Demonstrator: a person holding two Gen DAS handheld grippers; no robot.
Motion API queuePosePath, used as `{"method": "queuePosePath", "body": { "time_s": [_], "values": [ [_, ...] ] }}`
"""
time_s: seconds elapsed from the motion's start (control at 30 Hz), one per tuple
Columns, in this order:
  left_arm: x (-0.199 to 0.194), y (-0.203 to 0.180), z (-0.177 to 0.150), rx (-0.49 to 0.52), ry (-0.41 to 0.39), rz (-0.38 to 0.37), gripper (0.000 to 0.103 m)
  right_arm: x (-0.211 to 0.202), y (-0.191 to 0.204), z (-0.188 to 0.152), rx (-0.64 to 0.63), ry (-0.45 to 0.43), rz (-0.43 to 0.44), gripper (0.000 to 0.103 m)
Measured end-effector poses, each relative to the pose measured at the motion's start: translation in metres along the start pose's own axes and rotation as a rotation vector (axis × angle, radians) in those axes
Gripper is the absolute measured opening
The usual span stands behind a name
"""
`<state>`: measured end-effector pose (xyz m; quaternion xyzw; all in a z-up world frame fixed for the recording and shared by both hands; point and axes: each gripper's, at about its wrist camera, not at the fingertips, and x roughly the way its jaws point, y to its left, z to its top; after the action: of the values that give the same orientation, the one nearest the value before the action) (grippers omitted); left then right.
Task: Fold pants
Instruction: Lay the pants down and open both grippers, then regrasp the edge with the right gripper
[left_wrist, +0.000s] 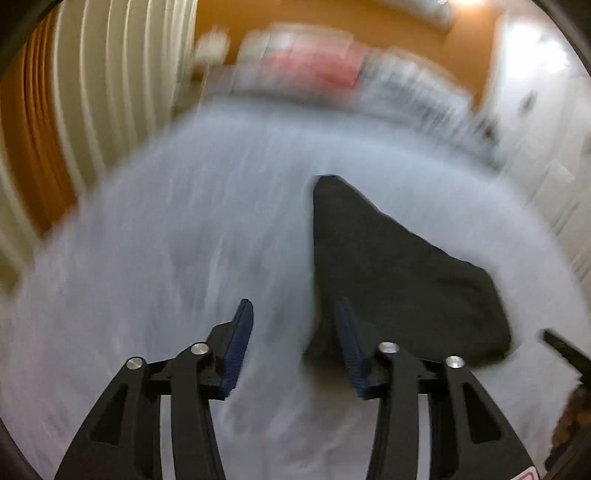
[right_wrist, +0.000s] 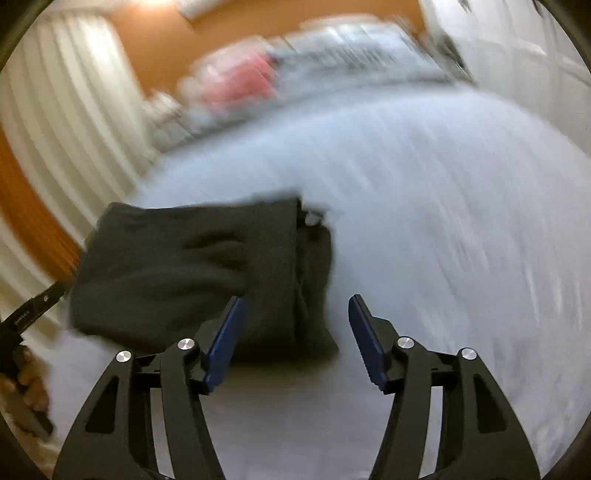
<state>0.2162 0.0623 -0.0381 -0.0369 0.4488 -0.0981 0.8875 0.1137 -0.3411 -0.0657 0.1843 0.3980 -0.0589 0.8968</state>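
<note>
The left hand-held gripper (left_wrist: 293, 339) stands partly open with nothing between its blue pads, just beside the near edge of the dark pants (left_wrist: 399, 273). The right hand-held gripper (right_wrist: 297, 339) gapes wider, also empty, over the pants' near corner. The pants lie in a compact folded bundle on the pale bed (left_wrist: 166, 240), so the folding looks nearly or fully finished. Heavy blur; no writing is readable.

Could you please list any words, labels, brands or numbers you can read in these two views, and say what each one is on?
None can be read.
Left gripper's handle: pale lettering, too small and blurred.
Right gripper's body: part of a red outlined label at the frame edge, cut off.
Dark pants and bed sheet: no text visible.
</note>
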Motion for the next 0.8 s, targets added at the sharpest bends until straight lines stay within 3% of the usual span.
{"method": "queuePosePath", "body": {
  "time_s": [0.07,0.17,0.23,0.3,0.33,0.43,0.47,0.53,0.57,0.6,0.63,0.73,0.8],
  "values": [
    [0.018,0.026,-0.025,-0.082,0.019,-0.050,0.041,0.010,-0.020,-0.024,0.011,0.032,0.019,0.058],
    [0.022,0.041,-0.025,-0.177,0.018,-0.135,0.044,0.007,-0.034,-0.025,0.025,0.017,0.044,0.060],
    [0.023,0.041,-0.013,-0.220,0.018,-0.178,0.055,0.006,-0.033,-0.016,0.061,0.000,0.100,0.072],
    [0.031,0.037,-0.002,-0.285,0.015,-0.236,0.073,0.015,-0.030,0.001,0.119,-0.016,0.162,0.081],
    [0.035,0.035,0.005,-0.314,0.018,-0.254,0.075,0.022,-0.028,0.005,0.135,-0.013,0.180,0.085],
    [0.065,0.029,0.008,-0.362,0.099,-0.245,0.075,0.052,-0.010,0.019,0.161,0.051,0.175,0.089],
    [0.071,0.025,0.007,-0.357,0.082,-0.228,0.075,0.069,-0.008,0.018,0.165,0.090,0.159,0.087],
    [0.067,0.011,0.008,-0.276,0.045,-0.199,0.067,0.085,0.000,0.013,0.139,0.115,0.129,0.058],
    [0.068,0.001,0.009,-0.229,0.059,-0.206,0.022,0.084,0.011,0.014,0.081,0.100,0.145,0.039],
    [0.071,-0.007,0.013,-0.196,0.099,-0.226,0.011,0.082,0.017,0.015,0.068,0.107,0.151,0.034],
    [0.064,-0.012,0.016,-0.190,0.087,-0.208,0.010,0.076,0.021,0.019,0.064,0.104,0.153,0.032],
    [0.019,-0.020,0.024,-0.144,0.039,-0.279,0.009,0.033,0.035,0.035,0.014,0.049,0.221,0.031],
    [0.005,-0.021,0.018,-0.127,0.051,-0.271,0.012,0.014,0.031,0.032,0.015,0.047,0.226,0.038]
  ]
}}
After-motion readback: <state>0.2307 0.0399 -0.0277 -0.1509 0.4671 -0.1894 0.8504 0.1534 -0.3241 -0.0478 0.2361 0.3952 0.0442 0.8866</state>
